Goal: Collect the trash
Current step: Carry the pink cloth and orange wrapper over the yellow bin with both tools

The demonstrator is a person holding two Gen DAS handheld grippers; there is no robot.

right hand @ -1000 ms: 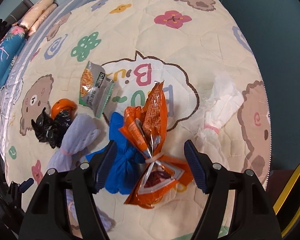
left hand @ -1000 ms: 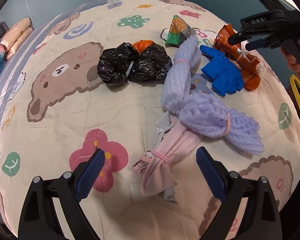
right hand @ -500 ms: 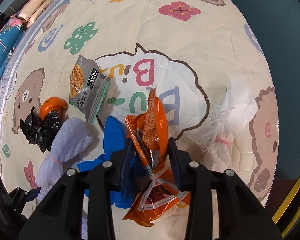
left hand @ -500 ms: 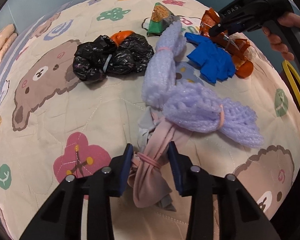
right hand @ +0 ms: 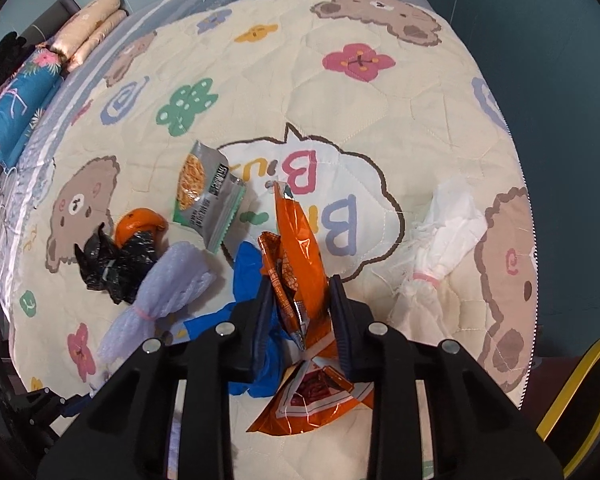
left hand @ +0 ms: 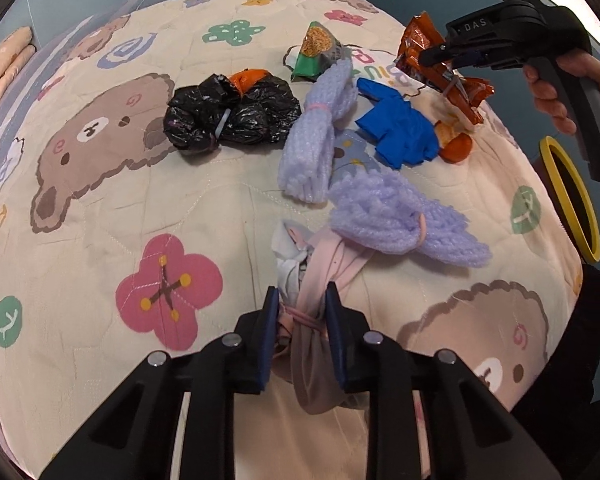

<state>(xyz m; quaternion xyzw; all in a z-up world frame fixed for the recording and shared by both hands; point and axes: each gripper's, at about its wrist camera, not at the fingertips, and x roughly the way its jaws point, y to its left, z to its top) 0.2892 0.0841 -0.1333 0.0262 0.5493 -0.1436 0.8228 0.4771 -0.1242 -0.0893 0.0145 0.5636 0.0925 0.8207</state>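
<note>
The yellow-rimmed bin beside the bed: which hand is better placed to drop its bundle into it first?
Probably the right. The right gripper is shut on the orange wrapper bundle, and the yellow bin rim lies close by on its side. The left gripper, shut on the pink cloth bundle, sits farther away.

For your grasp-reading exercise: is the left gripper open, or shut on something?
Shut on the pink bundle. The left gripper has just been closing, and both pads press the bundle at its rubber band.
</note>
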